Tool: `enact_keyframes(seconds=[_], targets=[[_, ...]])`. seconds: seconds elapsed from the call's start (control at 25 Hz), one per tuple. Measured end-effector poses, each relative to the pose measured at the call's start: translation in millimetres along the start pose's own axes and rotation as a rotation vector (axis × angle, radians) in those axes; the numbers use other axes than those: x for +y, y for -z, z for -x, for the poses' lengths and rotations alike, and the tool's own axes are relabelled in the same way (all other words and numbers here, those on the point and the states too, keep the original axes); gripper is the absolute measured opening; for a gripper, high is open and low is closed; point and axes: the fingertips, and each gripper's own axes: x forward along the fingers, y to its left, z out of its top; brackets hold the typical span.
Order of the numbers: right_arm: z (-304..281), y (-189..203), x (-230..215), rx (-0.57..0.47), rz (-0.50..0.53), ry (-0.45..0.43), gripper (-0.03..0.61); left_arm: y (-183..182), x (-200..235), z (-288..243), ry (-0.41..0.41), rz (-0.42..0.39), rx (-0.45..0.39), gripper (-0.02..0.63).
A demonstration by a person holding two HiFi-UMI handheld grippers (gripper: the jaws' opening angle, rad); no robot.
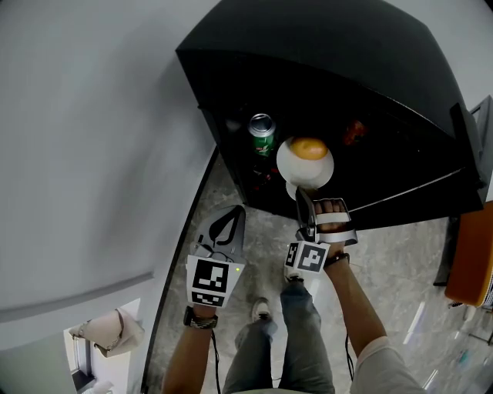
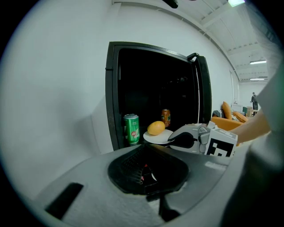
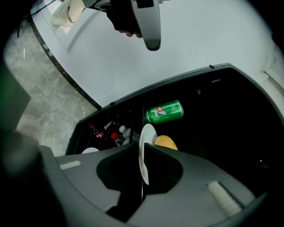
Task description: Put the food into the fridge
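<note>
Fridge (image 1: 370, 92) open in front of me. My R gripper (image 1: 302, 200): jaws clamped on rim of white plate (image 1: 289, 168), held at fridge mouth just beside green can (image 1: 262, 132) standing inside. Yellow fruit (image 1: 309, 148) sits on plate. My L gripper (image 1: 235, 215): jaws together, empty, outside fridge.

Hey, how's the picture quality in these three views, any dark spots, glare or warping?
Head view: the fridge interior is nearly black, while the white plate looks washed out. Left gripper view: strong fisheye bending with black corners, and ceiling lights glare at top right. Right gripper view: the fridge inside is dark; only the green can reads clearly.
</note>
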Motion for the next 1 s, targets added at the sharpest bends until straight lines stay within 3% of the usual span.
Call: enact_keyframes(seconds=[0.12, 1.0], targets=[[-3.8, -1.4, 2.4, -0.007, 0.009, -0.021, 0.023, 1.0, -2.2, -0.6, 0.005, -0.003, 0.000, -0.002], [-40.1, 17.7, -15.4, 0.031, -0.086, -0.077, 0.025, 8.5, -4.2, -7.0, 0.006, -0.001, 0.024, -0.002]])
